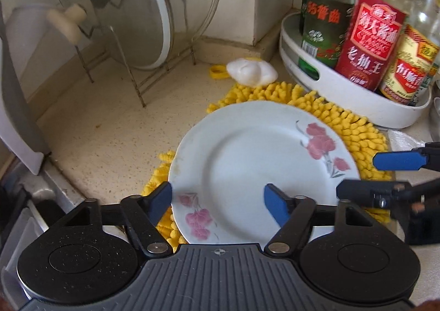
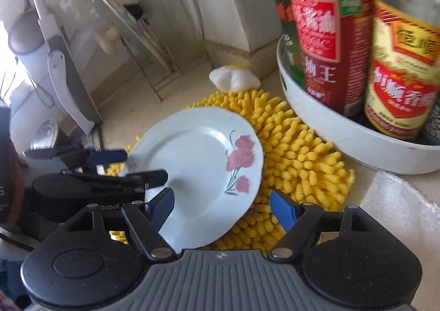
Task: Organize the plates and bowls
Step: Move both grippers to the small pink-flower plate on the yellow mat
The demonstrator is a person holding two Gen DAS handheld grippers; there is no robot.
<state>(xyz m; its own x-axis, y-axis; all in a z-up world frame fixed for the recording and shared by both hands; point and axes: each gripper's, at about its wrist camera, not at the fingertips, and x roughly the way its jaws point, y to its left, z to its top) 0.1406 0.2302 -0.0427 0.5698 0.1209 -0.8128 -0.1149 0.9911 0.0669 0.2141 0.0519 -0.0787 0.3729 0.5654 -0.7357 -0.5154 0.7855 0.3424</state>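
While a white floral plate (image 1: 255,173) lies on a yellow chenille mat (image 1: 354,129) near a tray of sauce bottles (image 1: 354,107), the left gripper (image 1: 218,203) and right gripper (image 2: 222,208) are held wide open over its near rim, nothing grasped.

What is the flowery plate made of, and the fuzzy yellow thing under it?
The plate looks like glazed ceramic: smooth, glossy white, with printed pink flowers, though it might be melamine. The yellow mat looks like chenille microfibre: soft, matte, covered in stubby noodle-like tufts.
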